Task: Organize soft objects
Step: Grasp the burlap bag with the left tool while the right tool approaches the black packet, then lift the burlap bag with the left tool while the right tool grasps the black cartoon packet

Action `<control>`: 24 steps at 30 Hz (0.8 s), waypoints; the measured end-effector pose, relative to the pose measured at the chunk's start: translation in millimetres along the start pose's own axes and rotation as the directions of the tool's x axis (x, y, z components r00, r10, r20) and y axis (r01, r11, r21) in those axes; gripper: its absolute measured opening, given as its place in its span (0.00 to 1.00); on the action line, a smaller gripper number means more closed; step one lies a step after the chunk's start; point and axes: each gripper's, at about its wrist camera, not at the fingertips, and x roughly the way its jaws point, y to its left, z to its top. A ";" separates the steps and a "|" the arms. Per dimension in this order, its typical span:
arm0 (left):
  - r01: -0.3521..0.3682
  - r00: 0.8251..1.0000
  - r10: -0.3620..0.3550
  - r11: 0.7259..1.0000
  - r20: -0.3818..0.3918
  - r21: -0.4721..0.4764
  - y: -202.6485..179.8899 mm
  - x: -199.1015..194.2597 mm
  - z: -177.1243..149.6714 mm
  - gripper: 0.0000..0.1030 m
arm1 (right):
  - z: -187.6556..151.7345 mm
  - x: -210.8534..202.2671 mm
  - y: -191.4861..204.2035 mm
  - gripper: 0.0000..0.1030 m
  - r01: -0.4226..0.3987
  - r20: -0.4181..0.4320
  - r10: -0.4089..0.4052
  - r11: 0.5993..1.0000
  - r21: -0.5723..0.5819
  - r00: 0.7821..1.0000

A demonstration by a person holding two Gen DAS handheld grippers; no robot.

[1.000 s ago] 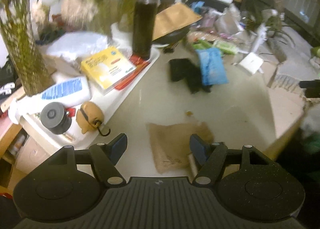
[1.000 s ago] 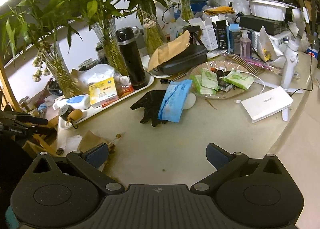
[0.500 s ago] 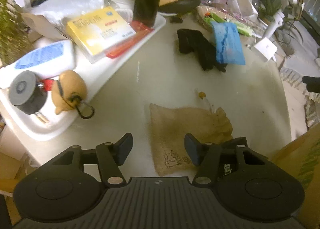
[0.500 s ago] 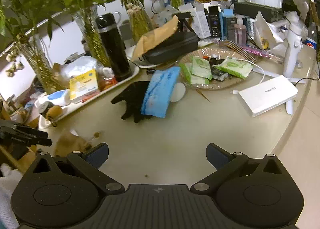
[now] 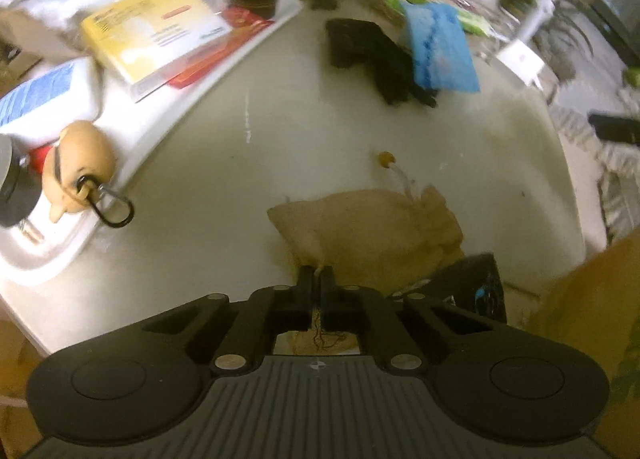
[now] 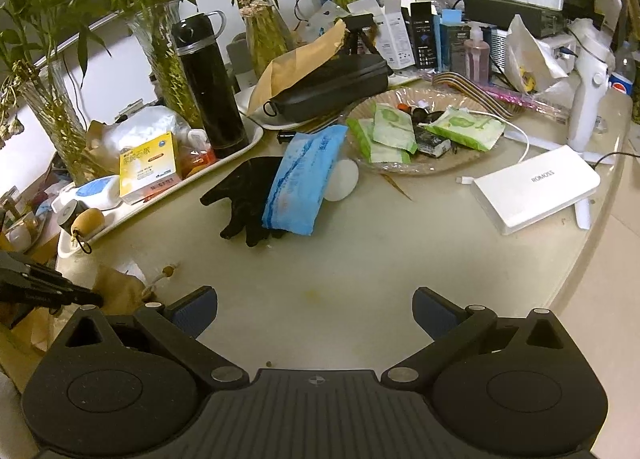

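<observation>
Left gripper (image 5: 318, 279) pinched tight on the near edge of the burlap pouch (image 5: 372, 227), low centre of its view. Right gripper (image 6: 315, 309) spread wide over bare table (image 6: 360, 259), holding nothing. Black glove (image 6: 244, 195) and blue pack (image 6: 304, 179) lie mid-frame beyond.

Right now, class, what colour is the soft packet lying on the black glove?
Light blue packet, clearest in the right wrist view.

"ROMOSS" on white power bank (image 6: 536, 185)
</observation>
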 end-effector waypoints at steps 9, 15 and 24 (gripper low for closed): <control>-0.025 0.992 0.024 1.000 0.126 0.005 -4.3 -27.7 -1.7 0.03 | 28.5 4.9 28.5 1.00 -0.076 -0.086 0.063 0.983 -0.166 0.994; -0.074 0.969 0.074 0.997 0.237 -0.006 -8.2 -52.7 -4.8 0.03 | 58.0 14.6 63.9 1.00 -0.167 -0.191 0.113 0.941 -0.296 0.975; -0.060 0.949 0.077 0.996 0.307 -0.062 -1.8 -64.9 -1.7 0.03 | 81.5 56.3 133.7 1.00 -0.349 -0.426 0.138 0.812 -0.467 0.894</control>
